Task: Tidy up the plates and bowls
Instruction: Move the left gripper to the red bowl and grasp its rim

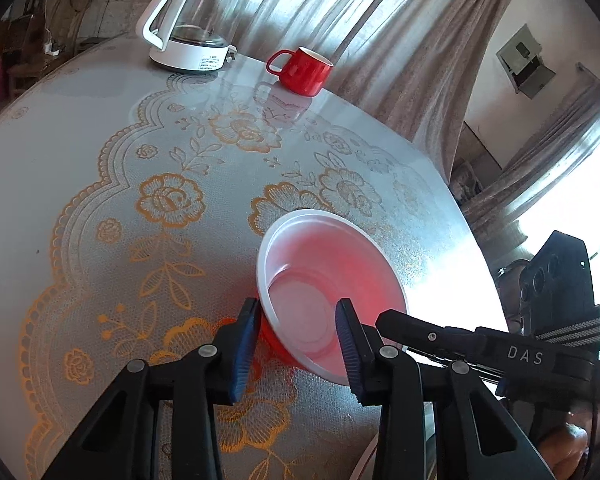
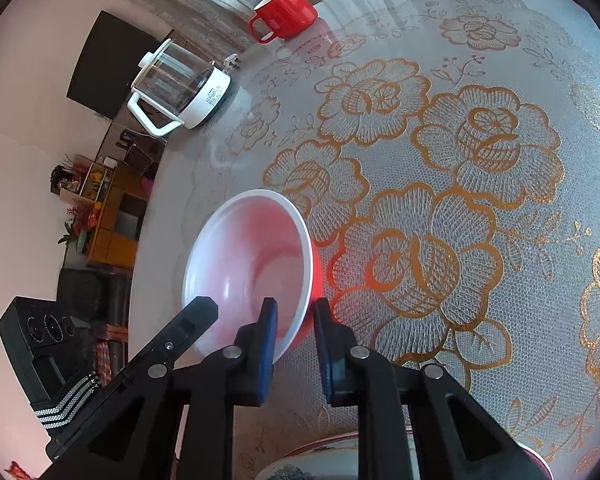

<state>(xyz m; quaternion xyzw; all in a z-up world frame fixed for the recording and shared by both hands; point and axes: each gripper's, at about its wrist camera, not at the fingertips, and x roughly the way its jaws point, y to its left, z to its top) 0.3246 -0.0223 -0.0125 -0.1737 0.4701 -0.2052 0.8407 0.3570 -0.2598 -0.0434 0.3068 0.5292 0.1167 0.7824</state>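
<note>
A bowl, red outside and white inside, is tilted just above the lace-patterned table; it also shows in the right wrist view. My left gripper is open, its blue pads straddling the bowl's near rim, one outside, one inside. My right gripper has its pads on either side of the bowl's rim; the gap is narrow, but I cannot tell whether they pinch it. The right gripper's body shows in the left wrist view.
A red mug and a glass kettle stand at the table's far edge by the curtain. A patterned plate's rim shows under my right gripper. The table edge runs along the right.
</note>
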